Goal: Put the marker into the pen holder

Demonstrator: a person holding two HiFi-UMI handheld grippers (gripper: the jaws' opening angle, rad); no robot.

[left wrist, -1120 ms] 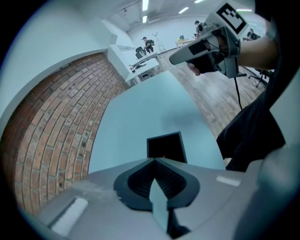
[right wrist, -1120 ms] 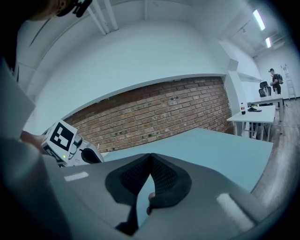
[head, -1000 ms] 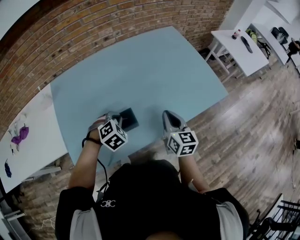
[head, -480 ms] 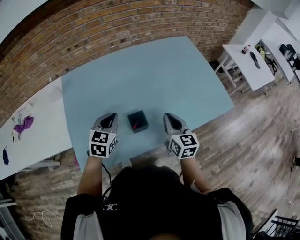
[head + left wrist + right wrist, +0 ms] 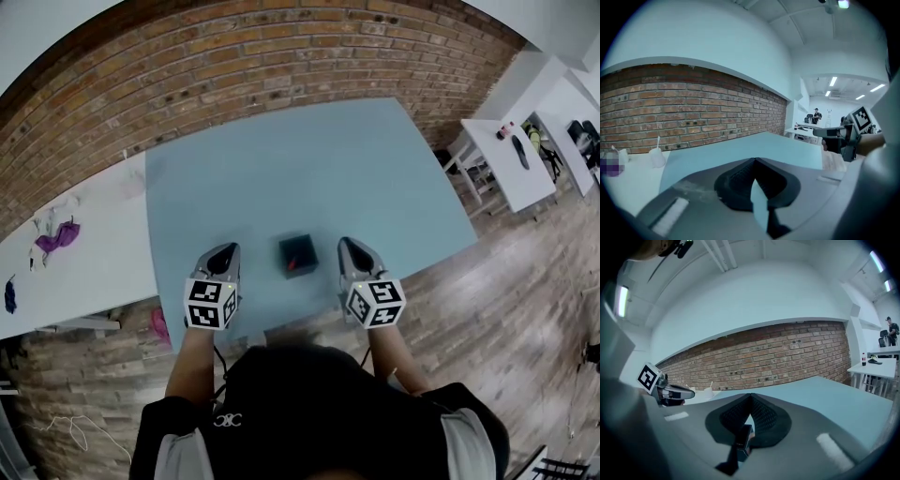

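Observation:
The black pen holder [image 5: 297,254] stands near the front edge of the light blue table [image 5: 309,169], with the red marker [image 5: 294,258] showing inside it. My left gripper [image 5: 225,250] hovers to the holder's left, jaws shut and empty, apart from it. To the holder's right, my right gripper [image 5: 349,245] is also shut with nothing held. In the left gripper view the fingers [image 5: 740,176] meet at the tip, and the right gripper [image 5: 839,138] shows at the right. The right gripper view shows the holder [image 5: 743,441] below its closed tips, and the left gripper [image 5: 665,391] at the left.
A brick wall [image 5: 234,66] runs behind the table. A white table [image 5: 66,262] at the left carries a purple item [image 5: 56,239] and white cups [image 5: 656,157]. Another white table [image 5: 511,159] stands at the right on the wooden floor [image 5: 506,309].
My left gripper has drawn back leftward from over the pen holder, which now stands uncovered with the marker inside. The right gripper has kept its place beside the holder.

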